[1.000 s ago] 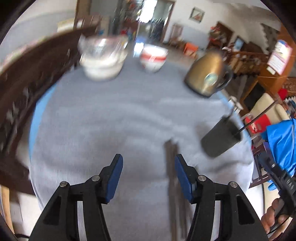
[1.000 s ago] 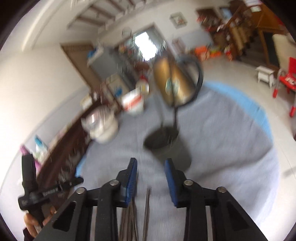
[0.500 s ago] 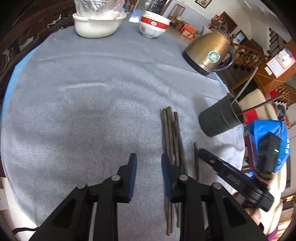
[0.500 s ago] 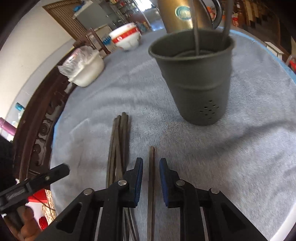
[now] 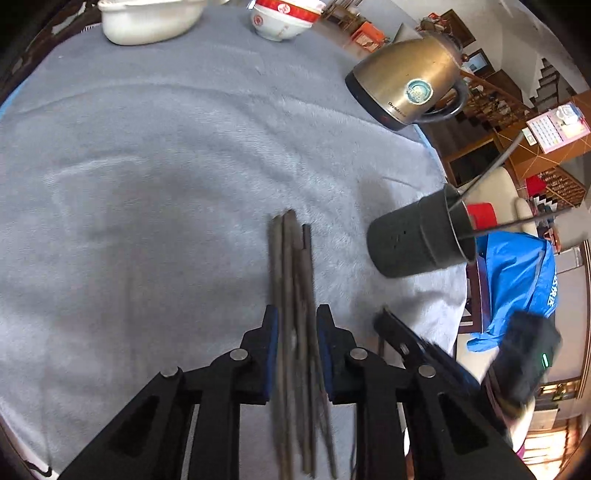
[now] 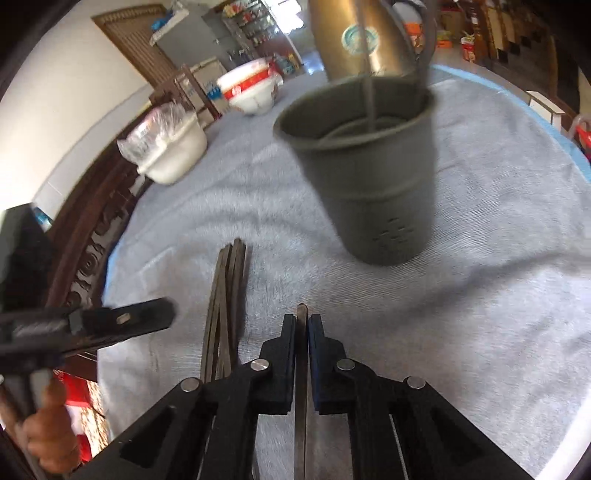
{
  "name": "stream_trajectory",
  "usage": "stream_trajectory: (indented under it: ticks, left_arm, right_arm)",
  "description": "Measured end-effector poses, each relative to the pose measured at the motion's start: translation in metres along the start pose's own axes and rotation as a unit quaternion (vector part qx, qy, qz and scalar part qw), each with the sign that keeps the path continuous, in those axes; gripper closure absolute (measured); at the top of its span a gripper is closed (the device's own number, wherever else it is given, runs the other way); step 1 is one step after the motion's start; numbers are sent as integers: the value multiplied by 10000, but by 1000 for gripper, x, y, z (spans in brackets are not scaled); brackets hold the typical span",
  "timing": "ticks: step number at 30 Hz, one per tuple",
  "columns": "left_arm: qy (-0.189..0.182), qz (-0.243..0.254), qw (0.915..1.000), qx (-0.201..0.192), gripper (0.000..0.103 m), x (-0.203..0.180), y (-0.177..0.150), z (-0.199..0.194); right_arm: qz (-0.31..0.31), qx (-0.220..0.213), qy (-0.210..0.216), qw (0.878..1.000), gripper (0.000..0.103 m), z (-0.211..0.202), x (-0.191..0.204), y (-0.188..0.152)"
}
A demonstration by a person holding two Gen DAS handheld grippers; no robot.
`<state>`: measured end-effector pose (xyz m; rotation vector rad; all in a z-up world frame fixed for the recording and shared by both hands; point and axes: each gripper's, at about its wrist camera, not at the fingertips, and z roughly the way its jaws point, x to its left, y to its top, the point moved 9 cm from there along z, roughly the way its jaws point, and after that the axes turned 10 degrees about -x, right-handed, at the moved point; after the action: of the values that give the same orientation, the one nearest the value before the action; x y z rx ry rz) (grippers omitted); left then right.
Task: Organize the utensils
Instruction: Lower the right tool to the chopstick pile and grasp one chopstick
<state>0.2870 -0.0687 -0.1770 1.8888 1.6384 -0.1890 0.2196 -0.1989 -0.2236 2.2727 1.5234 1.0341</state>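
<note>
A bundle of several dark chopsticks [image 5: 293,266] lies on the grey tablecloth [image 5: 147,166]. My left gripper [image 5: 295,321] straddles the bundle, its jaws close on both sides of it. It also shows in the right wrist view [image 6: 225,288]. My right gripper [image 6: 302,325] is shut on a single dark chopstick [image 6: 301,354] lying to the right of the bundle. A dark grey utensil cup [image 6: 369,170] stands just beyond, holding two chopsticks; it shows in the left wrist view [image 5: 417,236] too.
A brass kettle [image 5: 406,88] stands behind the cup. A red-and-white bowl [image 5: 280,18] and a white dish [image 5: 147,18] with a plastic bag sit at the far edge. The table's edge runs close on the right, with a blue garment [image 5: 517,280] beyond it.
My left gripper moved right over the chopstick bundle and narrowed around it. My right gripper closed on the single chopstick and sits nearer the cup.
</note>
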Motion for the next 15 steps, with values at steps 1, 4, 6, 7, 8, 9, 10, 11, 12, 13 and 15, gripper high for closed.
stream_trajectory:
  ticks: [1,4,6,7,8,9,10,11,12,13,15]
  left_arm:
    - [11,-7,10000,18,82,-4,4,5]
    - [126,43,9999,58,80,-15,11,16]
    - [283,72,9995,89,80,-18,15,25]
    - [405,109,9991,116,80,-19,16,30]
    - [487,121,9986,143,80,-18,16,34]
    - [557,117,9982,168,80,-18,15,37]
    - [602,109,9980,187,80,-17,15,39]
    - [649,105,9976,210,80,-17,14,42]
    - [684,102,9974,225,80,-16,13,44]
    - [733,97,9970,243,80,-15,12,46]
    - [745,97,9970,207,80,-16,13,49]
  right_arm:
    - [28,-56,49,10000,96,-6,-2,2]
    - [94,-202,167,9996,96,-21,-6,7]
    - [138,-267,217,9993,96,-28,-9,9]
    - [153,-282,236,9992,96,-30,-9,9]
    - [170,-297,263,9991,96,-31,-10,10]
    - [193,-315,277,9989,96,-33,-12,10]
    - [202,-324,283,9989,96,-34,-13,10]
    - [217,-334,289,9988,96,-34,-15,10]
    - [236,-339,302,9987,96,-36,-16,9]
    - [256,-341,308,9986,96,-36,-18,9]
    - [266,-347,325,9985,96,-36,-18,8]
